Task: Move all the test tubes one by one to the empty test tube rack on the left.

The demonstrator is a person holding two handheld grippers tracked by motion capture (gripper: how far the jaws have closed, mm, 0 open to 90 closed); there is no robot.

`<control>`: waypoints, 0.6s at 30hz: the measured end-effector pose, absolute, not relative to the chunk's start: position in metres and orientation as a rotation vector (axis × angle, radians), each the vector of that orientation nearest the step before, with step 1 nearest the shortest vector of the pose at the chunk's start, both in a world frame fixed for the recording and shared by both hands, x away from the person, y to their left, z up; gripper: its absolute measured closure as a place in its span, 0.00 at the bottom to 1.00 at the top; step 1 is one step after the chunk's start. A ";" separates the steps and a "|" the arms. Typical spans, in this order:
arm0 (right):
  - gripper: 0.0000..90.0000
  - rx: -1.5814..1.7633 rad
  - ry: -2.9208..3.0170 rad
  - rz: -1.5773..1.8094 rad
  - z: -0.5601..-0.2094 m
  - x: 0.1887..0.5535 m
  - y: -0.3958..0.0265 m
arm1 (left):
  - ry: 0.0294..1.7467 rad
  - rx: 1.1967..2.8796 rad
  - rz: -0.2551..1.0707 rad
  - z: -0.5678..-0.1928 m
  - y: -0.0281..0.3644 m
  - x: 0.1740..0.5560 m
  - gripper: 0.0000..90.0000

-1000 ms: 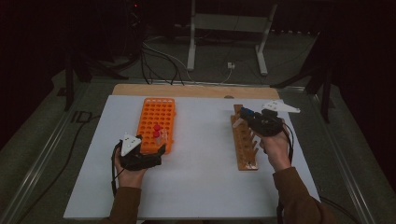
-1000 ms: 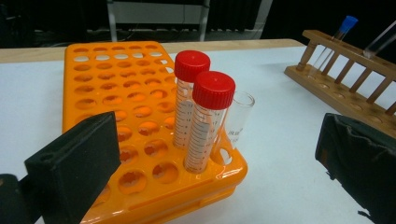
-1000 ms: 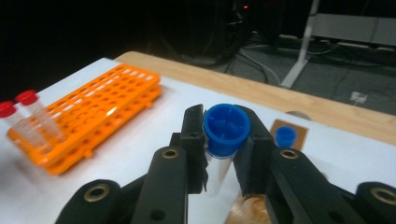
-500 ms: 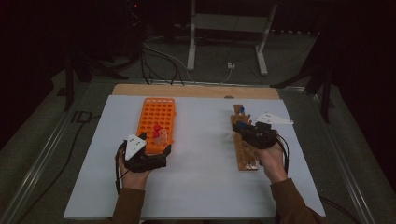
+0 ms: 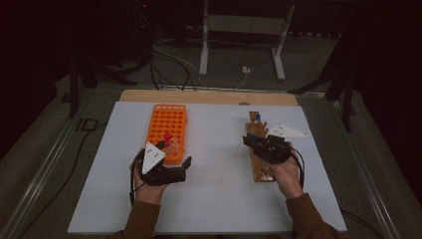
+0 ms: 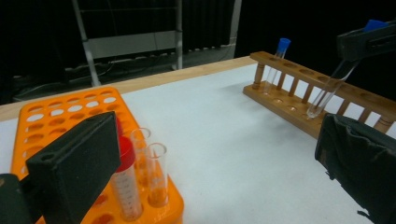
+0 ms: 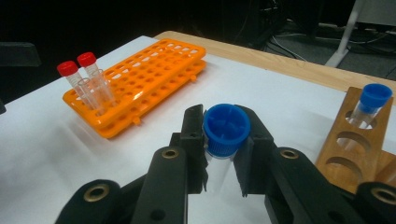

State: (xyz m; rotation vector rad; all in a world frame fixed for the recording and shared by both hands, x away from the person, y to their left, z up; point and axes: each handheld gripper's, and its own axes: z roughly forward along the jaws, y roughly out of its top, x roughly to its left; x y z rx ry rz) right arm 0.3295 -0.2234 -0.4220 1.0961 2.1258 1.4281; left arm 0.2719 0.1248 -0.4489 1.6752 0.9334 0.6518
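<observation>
Blue-capped tube clamped by right gripper.

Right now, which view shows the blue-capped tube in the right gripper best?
Right gripper view: the blue-capped tube sits close up, clamped under its cap between the right gripper's jaws. The left gripper view shows its full tilted length over the wooden rack. In the high view it is a small blue speck.

The blue-capped tube hides its lower end behind the right tool; possibly empty.
</observation>
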 end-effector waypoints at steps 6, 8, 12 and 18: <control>0.84 1.103 2.133 1.436 -0.424 0.328 -0.221 | 0.908 1.686 0.631 -0.448 0.116 0.272 0.01; 0.84 1.097 2.135 1.442 -0.424 0.327 -0.220 | 0.890 1.699 0.627 -0.447 0.112 0.272 0.01; 0.84 1.089 2.134 1.449 -0.422 0.325 -0.218 | 0.854 1.719 0.641 -0.445 0.100 0.274 0.01; 0.84 1.082 2.136 1.475 -0.419 0.323 -0.215 | 0.835 1.747 0.578 -0.441 0.081 0.280 0.04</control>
